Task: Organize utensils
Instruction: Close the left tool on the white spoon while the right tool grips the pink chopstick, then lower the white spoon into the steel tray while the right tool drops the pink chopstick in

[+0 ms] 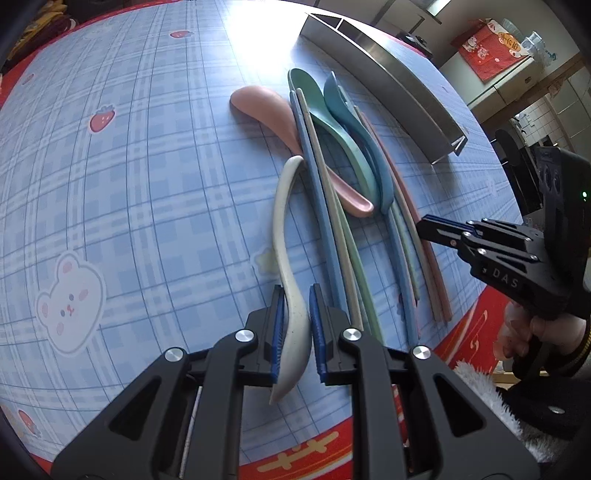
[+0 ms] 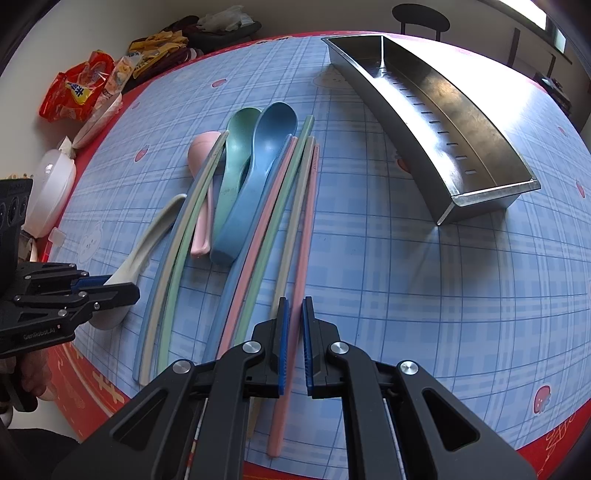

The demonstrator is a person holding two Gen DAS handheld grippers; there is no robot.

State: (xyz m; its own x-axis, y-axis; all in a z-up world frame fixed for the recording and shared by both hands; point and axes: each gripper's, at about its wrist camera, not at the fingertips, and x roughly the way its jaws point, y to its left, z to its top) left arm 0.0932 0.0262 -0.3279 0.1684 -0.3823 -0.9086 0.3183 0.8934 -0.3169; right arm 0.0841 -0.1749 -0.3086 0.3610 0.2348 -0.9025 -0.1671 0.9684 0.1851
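Pastel spoons and chopsticks lie in a bunch on the blue plaid tablecloth. My left gripper (image 1: 297,291) is closed around the bowl end of the white spoon (image 1: 282,221), which also shows in the right wrist view (image 2: 147,243). My right gripper (image 2: 294,304) is closed around a pink chopstick (image 2: 303,236) at the right edge of the bunch; it also shows in the left wrist view (image 1: 421,225). The pink spoon (image 1: 258,107), green spoon (image 1: 314,96) and blue spoon (image 1: 340,99) lie among the chopsticks. A divided steel tray (image 2: 491,192) stands beyond to the right.
The table's red border (image 2: 554,435) runs near the chopstick ends. Snack bags (image 2: 81,92) and a white lidded container (image 2: 48,188) sit off the far left edge. A chair (image 2: 421,16) stands behind the tray.
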